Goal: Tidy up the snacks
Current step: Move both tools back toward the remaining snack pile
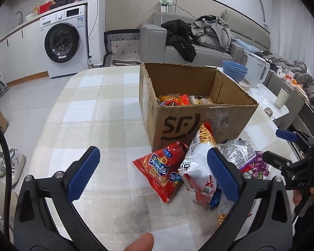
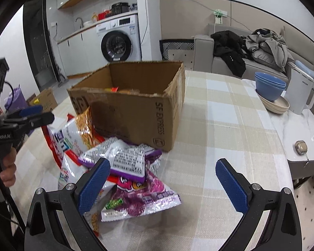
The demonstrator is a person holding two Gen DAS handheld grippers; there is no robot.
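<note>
Both tools (image 1: 155,167) (image 2: 163,177) agape over snack bags (image 2: 136,179) beside cardboard box (image 1: 178,123)
</note>
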